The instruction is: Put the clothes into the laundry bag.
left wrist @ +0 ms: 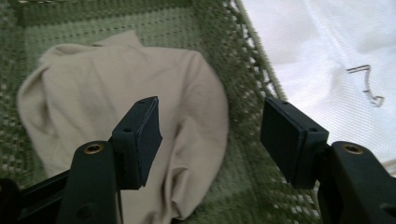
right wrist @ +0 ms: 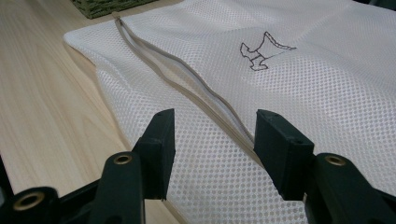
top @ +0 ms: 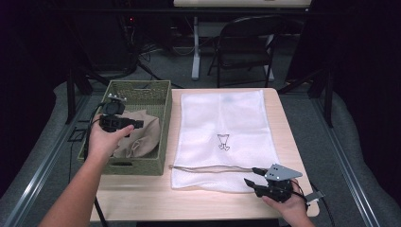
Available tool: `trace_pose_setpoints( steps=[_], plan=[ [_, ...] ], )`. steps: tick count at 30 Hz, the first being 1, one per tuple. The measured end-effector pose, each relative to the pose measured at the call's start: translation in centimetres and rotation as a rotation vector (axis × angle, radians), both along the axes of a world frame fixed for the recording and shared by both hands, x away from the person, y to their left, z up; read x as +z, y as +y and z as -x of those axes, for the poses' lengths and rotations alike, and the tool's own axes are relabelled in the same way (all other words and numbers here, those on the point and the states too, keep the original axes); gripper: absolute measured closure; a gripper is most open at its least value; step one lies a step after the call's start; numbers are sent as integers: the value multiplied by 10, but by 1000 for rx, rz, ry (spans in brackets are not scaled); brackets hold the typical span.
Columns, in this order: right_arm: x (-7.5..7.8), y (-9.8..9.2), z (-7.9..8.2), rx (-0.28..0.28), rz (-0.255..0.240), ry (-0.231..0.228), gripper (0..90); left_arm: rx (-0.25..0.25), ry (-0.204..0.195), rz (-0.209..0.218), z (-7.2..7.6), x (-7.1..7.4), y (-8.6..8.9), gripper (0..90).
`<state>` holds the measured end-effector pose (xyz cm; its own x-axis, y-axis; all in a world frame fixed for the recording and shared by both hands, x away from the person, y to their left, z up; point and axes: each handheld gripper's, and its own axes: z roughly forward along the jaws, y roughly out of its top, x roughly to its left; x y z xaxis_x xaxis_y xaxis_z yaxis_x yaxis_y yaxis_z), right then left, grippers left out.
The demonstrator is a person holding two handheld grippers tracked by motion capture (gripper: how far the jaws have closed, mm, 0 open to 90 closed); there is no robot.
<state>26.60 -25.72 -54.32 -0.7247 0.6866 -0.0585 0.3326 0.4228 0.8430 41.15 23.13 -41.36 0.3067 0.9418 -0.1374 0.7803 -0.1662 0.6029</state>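
Beige cloth (top: 137,132), crumpled into a soft heap with loose folds, lies inside the green woven basket (top: 163,142) at the left of the table (top: 142,194). Over it hovers the left gripper (top: 138,124), its jaws standing apart with nothing between them; in the left gripper view the cloth (left wrist: 121,102) lies below the gap, untouched. From here the pick could go wrong, I judge: a shallow pinch may catch only one fold, so the cloth would slip or drag, and a jaw set too near the wicker wall could snag it or tip the basket. Right of the basket lies a white mesh laundry bag (top: 222,127), flat, with a small dark emblem, its zipper (right wrist: 187,84) partly open along the near edge. At the far right the right gripper (top: 250,176) hovers at that edge, jaws apart and empty on either side of the zipper line; if the mouth stays this narrow, the cloth could bunch at the opening.
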Motion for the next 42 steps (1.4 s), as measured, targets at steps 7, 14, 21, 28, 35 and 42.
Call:
trace_pose_setpoints(
  steps=[7,14,21,28,35,42],
  plan=[
    [-1,-3,-2,-29,4,20,481,41,42,-15,-6,-2,8,342],
    [-2,-4,-3,-51,13,24,441,44,50,2,-14,-4,8,281],
    [-3,-3,-3,-64,48,-3,375,44,57,-6,-23,-7,3,259],
    [-2,-3,-3,-70,40,-5,324,45,77,-21,-36,-14,-1,285],
    [-2,-5,-2,-80,40,-1,316,53,108,-36,-46,-24,0,320],
    [-1,-6,-3,-98,45,-6,289,81,100,-21,-49,-31,4,294]
  ],
)
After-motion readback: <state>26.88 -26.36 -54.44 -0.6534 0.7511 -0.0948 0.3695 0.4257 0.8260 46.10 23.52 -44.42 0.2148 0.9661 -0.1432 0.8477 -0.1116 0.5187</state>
